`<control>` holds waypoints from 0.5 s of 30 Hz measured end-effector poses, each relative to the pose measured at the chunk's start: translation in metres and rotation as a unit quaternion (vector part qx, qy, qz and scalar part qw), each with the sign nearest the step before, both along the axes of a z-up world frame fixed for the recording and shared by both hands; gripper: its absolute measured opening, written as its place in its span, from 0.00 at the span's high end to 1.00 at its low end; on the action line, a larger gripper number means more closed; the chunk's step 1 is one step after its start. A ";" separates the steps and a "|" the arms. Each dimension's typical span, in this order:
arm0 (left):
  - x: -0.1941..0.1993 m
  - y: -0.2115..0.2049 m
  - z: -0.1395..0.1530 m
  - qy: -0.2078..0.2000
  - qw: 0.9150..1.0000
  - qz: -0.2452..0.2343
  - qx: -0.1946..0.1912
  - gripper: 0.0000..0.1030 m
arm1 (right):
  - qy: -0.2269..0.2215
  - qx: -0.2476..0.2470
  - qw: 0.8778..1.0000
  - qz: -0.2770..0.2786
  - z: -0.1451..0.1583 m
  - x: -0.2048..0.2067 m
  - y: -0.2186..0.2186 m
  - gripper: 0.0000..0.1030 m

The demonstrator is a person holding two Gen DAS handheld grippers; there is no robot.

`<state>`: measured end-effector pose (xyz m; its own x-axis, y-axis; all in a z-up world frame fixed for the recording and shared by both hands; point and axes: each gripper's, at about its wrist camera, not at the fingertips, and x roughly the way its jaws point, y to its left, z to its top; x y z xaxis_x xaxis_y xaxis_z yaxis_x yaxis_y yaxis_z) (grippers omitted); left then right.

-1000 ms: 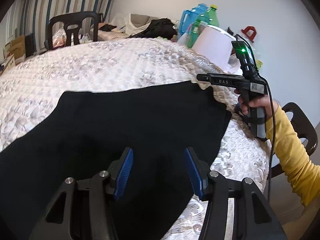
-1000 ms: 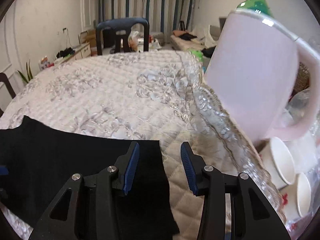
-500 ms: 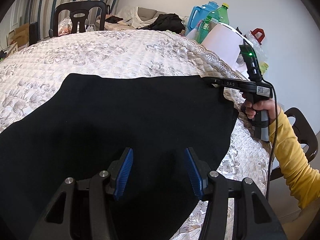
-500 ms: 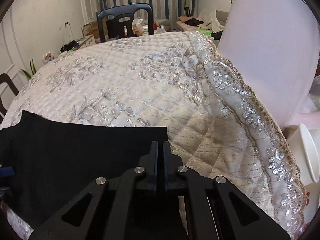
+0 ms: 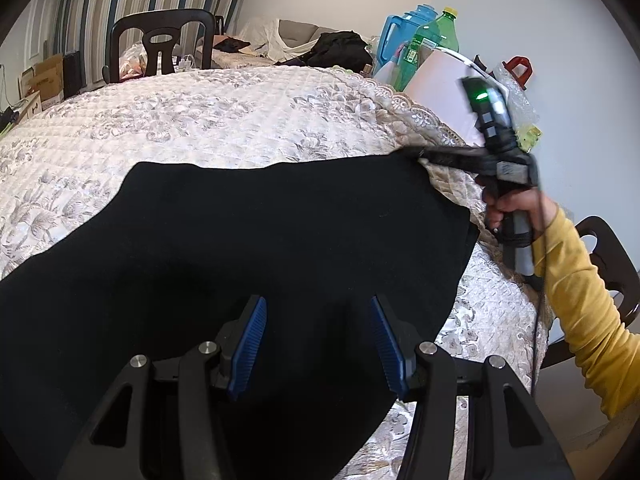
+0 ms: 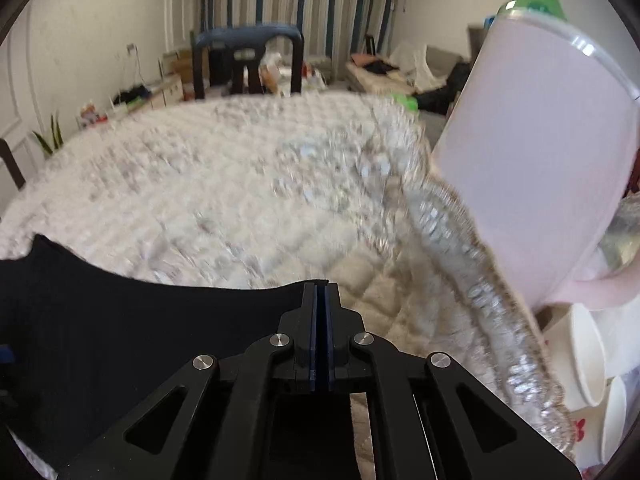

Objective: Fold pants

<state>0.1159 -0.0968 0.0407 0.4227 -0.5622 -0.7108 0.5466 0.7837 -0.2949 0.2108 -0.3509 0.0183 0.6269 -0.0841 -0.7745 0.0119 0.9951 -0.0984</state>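
The black pants [image 5: 248, 248] lie spread flat on the white quilted table cover [image 5: 224, 120]. My left gripper [image 5: 316, 340] is open, its blue pads above the near part of the pants, holding nothing. My right gripper [image 6: 320, 292] is shut on the far right corner of the pants [image 6: 160, 320] and lifts that corner a little off the cover. In the left wrist view the right gripper [image 5: 420, 154] pinches that corner at the table's right edge, held by a hand in a yellow sleeve [image 5: 580, 300].
A large pale pink jug [image 6: 540, 160] stands close on the right, with a green bottle [image 5: 436, 40] and a blue jug [image 5: 400, 40] behind it. White paper cups [image 6: 588, 352] lie below it. A dark chair [image 5: 160, 44] stands at the far side.
My right gripper closed on the corner of the pants and has begun to raise it; its view is now blurred with motion. My left gripper stays open over the pants.
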 end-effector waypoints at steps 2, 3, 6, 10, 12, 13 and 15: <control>-0.001 0.000 0.001 -0.001 1.000 -0.001 0.000 0.45 | 0.011 -0.039 0.999 -0.019 -0.008 0.002 0.001 0.97; -0.001 0.000 0.001 -0.002 1.000 0.000 0.000 0.45 | 0.007 -0.062 0.998 -0.028 -0.008 0.001 0.002 0.97; 0.000 0.001 0.002 -0.004 1.000 0.002 0.004 0.45 | 0.006 -0.048 0.998 -0.038 -0.002 -0.008 -0.005 0.97; 0.001 0.001 0.001 0.002 1.000 0.004 -0.003 0.45 | -0.024 -0.008 0.999 -0.045 0.021 -0.035 -0.019 0.79; 0.001 0.000 0.001 0.002 1.000 0.002 -0.005 0.45 | -0.030 0.021 0.999 -0.038 0.028 -0.054 -0.022 0.64; 0.001 -0.001 0.002 0.001 1.000 0.001 -0.005 0.45 | -0.030 0.032 0.998 -0.036 0.028 -0.063 -0.024 0.57; 0.001 -0.003 0.002 -0.001 1.000 -0.002 -0.006 0.45 | -0.023 0.050 0.998 -0.041 0.025 -0.079 -0.027 0.56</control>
<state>0.1166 -0.1001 0.0431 0.4225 -0.5722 -0.7029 0.5498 0.7783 -0.3032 0.1317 -0.3784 0.0437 0.6566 -0.0608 -0.7518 0.0955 0.9954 0.0029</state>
